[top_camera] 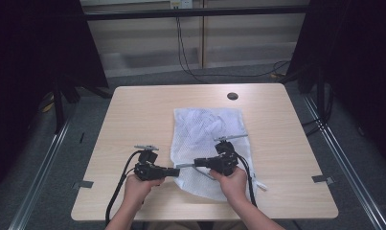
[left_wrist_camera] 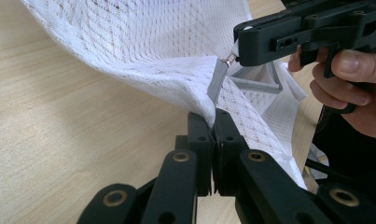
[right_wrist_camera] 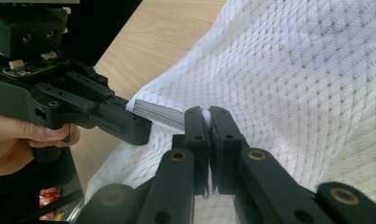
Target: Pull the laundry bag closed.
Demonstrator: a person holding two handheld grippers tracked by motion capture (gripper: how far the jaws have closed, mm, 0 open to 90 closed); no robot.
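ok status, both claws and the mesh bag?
Left claw shut on white mesh bag, left edge lifted. Right claw shut on same bag, close by the left. Bag's far part flat on table. Nothing in the way.

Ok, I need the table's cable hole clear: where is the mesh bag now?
In the high view the mesh bag lies right of the table's centre, its far edge short of the hole.

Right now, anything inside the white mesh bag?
Through the white mesh bag the high view shows crumpled white fabric bunched at its far end. Both grippers, left and right, pinch its near edge. What the fabric is cannot be told.
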